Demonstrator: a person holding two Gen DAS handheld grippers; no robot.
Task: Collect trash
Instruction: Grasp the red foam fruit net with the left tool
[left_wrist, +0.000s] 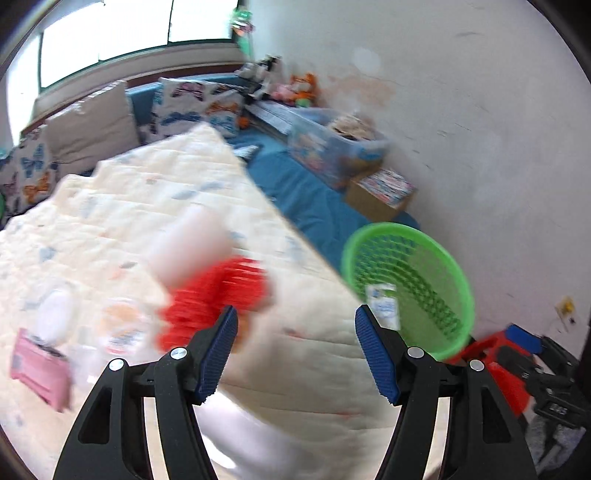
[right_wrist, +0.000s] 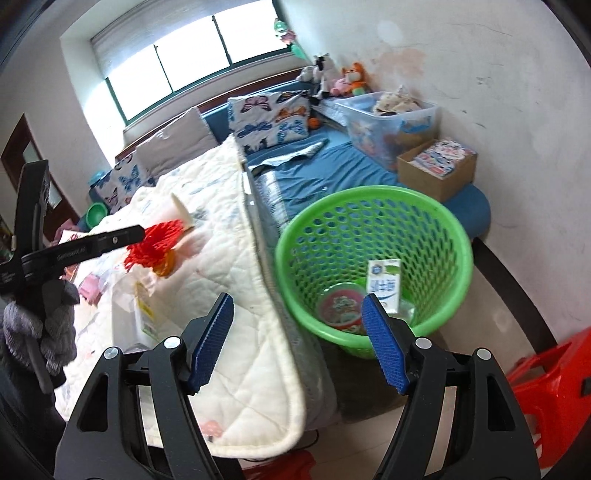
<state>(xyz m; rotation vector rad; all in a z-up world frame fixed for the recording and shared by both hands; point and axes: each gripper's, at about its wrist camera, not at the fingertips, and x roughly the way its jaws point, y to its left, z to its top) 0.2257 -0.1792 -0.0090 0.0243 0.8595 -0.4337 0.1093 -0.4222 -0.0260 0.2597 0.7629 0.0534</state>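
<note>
Green basket (right_wrist: 373, 266) beside the bed: two pieces of trash in, more loose on the quilt (right_wrist: 229, 280).

Basket, at my right gripper's (right_wrist: 298, 341) 1 o'clock: I count one white milk carton (right_wrist: 384, 284) leaning on the inner wall and one round red-printed lid or cup (right_wrist: 341, 308) on the bottom. Clear storage bin (right_wrist: 391, 122) at 12 o'clock holds toys; cardboard box (right_wrist: 437, 170) holds printed packets. Red mesh netting (right_wrist: 155, 247) lies on the quilt at 10 o'clock, with a pink packet (left_wrist: 38, 365) blurred in my left view. Left gripper (left_wrist: 295, 352): jaws wide apart, empty. Right gripper: the same.
</note>
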